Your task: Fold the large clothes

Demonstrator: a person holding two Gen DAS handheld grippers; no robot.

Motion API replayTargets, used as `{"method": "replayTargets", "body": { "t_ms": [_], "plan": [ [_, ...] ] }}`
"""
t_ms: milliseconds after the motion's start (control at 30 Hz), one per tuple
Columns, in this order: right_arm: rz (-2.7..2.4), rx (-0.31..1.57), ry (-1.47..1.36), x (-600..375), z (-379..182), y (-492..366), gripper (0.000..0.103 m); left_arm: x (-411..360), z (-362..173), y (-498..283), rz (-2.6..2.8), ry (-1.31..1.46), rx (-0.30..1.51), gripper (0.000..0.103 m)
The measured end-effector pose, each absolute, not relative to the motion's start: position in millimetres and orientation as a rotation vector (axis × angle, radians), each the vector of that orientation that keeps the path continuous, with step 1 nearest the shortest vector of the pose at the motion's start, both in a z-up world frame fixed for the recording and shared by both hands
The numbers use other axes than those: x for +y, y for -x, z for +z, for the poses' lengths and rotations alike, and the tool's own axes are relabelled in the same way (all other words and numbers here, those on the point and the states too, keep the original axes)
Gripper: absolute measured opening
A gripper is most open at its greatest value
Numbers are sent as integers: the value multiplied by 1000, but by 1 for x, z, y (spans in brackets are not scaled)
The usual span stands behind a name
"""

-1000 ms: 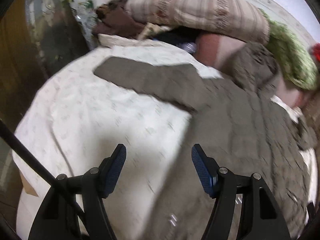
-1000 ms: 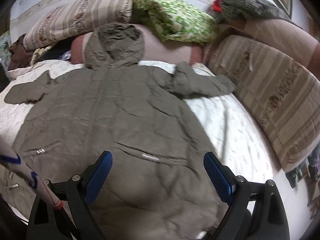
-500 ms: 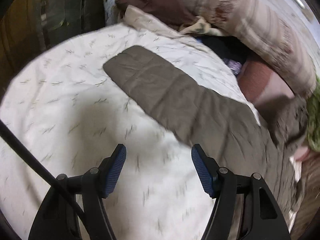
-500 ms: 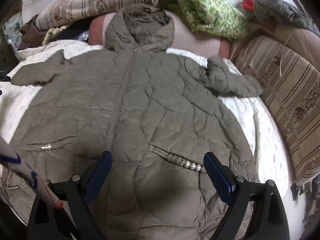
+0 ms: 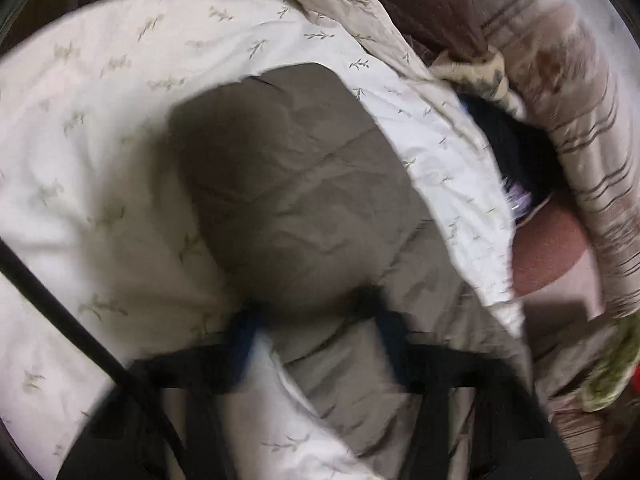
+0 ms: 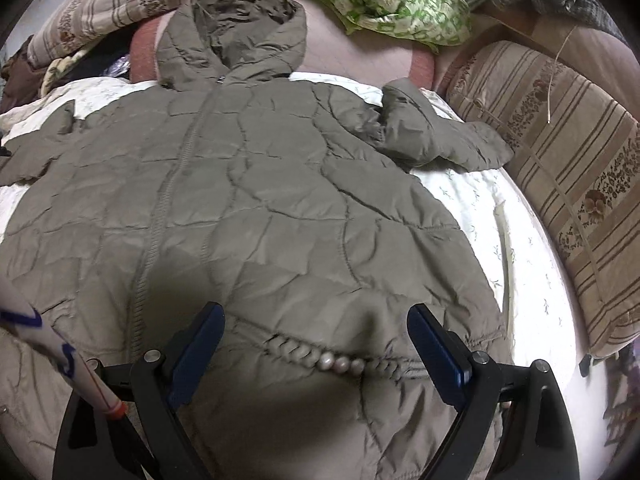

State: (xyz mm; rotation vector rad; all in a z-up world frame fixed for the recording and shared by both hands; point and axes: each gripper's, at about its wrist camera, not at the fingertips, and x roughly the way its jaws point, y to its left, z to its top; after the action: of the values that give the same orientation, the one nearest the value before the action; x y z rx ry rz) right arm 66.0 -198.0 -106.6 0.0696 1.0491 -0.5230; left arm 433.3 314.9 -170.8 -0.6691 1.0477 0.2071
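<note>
Mostly blur on the left wrist view: the left gripper (image 5: 316, 320) is smeared by motion, its blue pads (image 5: 244, 336) sit either side of the coat sleeve (image 5: 296, 208), but I can't tell whether they are pinching the fabric or just straddling it. That sleeve lies flat on the white leaf-print bedsheet (image 5: 100, 152), cuff end pointing away from the camera; the rest of the garment is cut off at the lower edge. A black cable (image 5: 60, 312) crosses the lower left of that view. Right wrist view is sharp and gives the whole picture: an olive quilted hooded coat (image 6: 260, 208) spread front-up on the bed, zipper closed, hood (image 6: 236, 28) resting against a pink pillow (image 6: 360, 48), the sleeve on the right of that view (image 6: 436, 140) bunched and folded near the striped bolster (image 6: 560, 152). The right gripper (image 6: 316, 344) hangs over the lower hem with jaws spread wide, nothing between them, just above a pocket trimmed with pearl-like beads (image 6: 340, 360). Only this view shows the green patterned cloth (image 6: 396, 4) piled behind the hood and a second striped cushion (image 6: 132, 4) at top left. The coat's bottom edge is hidden behind the gripper body.
</note>
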Motion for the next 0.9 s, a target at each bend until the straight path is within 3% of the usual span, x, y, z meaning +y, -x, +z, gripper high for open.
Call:
{"method": "replayTargets", "body": {
  "t_ms": [100, 233, 467, 667, 733, 800, 867, 900],
  "plan": [
    [-529, 1042, -86, -203, -105, -64, 95, 300, -146, -433, 201, 594, 1044, 11],
    [-521, 1016, -83, -206, -98, -56, 95, 264, -88, -418, 101, 516, 976, 10],
    [-498, 965, -151, -212, -85, -35, 94, 103, 10, -353, -215, 290, 851, 9],
    [-521, 921, -215, -226, -65, -3, 94, -48, -5, -277, -467, 150, 874, 11],
    [-548, 903, -241, -236, -57, 10, 94, -84, -26, -259, -477, 88, 901, 21],
    [-562, 893, -262, -244, -51, 22, 94, -110, -45, -237, -481, 17, 934, 41],
    [-564, 886, -282, -252, -45, 32, 94, -120, -55, -212, -502, -14, 930, 46],
    [-564, 882, -285, -256, -42, 36, 94, -121, -57, -201, -509, -33, 931, 54]
  ]
}}
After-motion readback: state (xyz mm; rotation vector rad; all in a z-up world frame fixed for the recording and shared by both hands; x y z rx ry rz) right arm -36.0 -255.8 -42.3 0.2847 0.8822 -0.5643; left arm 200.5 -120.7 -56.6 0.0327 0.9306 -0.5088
